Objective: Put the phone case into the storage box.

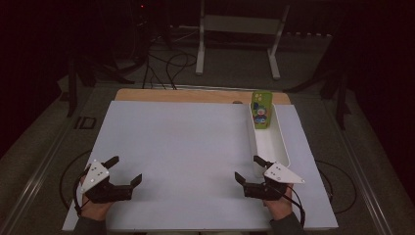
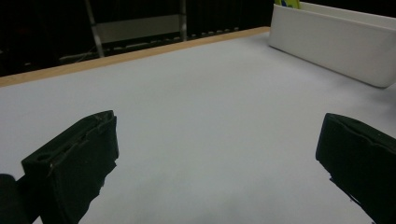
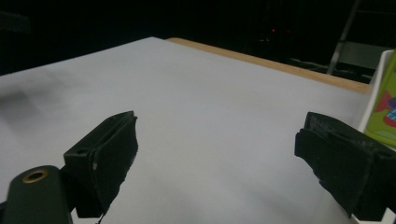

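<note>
A long white tray [image 1: 280, 151] lies along the right side of the white table sheet [image 1: 186, 142]. A green phone case with a cartoon print [image 1: 261, 109] leans upright at the tray's far end. My left gripper [image 1: 126, 170] rests near the front left of the sheet, jaws wide apart and empty. My right gripper [image 1: 248, 170] sits near the front right, just beside the tray's near end, also open and empty. In the left gripper view the tray [image 2: 336, 42] stands at the upper right. The green case [image 3: 386, 112] shows at the right edge of the right gripper view.
A wooden board edge [image 1: 195, 95] runs along the far side under the sheet. Behind the table stands a white metal frame [image 1: 240, 39], with cables [image 1: 166, 68] on the floor. The room around is dark.
</note>
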The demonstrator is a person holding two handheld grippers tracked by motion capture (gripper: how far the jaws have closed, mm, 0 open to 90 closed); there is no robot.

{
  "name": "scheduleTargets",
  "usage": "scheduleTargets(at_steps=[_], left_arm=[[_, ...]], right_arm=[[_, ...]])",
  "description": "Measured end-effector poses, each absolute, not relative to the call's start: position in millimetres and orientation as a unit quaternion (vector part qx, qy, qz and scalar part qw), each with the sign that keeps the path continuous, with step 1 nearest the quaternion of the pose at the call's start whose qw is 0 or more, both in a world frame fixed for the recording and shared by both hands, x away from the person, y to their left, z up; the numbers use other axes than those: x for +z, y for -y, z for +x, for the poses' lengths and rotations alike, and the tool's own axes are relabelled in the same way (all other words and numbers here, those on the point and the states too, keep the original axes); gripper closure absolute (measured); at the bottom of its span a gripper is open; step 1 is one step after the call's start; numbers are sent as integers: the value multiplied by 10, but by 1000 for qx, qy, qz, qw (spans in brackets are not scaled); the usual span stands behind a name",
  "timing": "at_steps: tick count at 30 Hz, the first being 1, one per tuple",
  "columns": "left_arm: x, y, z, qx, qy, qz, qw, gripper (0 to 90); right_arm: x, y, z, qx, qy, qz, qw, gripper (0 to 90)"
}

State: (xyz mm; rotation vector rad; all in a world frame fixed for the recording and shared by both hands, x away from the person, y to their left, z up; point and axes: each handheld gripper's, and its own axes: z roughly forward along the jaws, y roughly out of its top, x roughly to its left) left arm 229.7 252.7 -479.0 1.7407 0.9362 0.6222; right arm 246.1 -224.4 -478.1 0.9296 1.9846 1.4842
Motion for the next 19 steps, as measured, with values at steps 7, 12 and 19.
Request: scheduleTargets(at_steps=[7,12,19], left_arm=[[-4804,-2496,2272,261,-382,724,512,0],[-4823,-2433,2259,258,-377,729,510,0],[-4828,-2417,2263,258,-375,731,508,0]], right_arm=[[-4780,2263,2445,545,-723,341,253,110],[-4782,2284,2451,547,-720,343,252,109],[-4787,2281,2460,548,-721,344,249,109]])
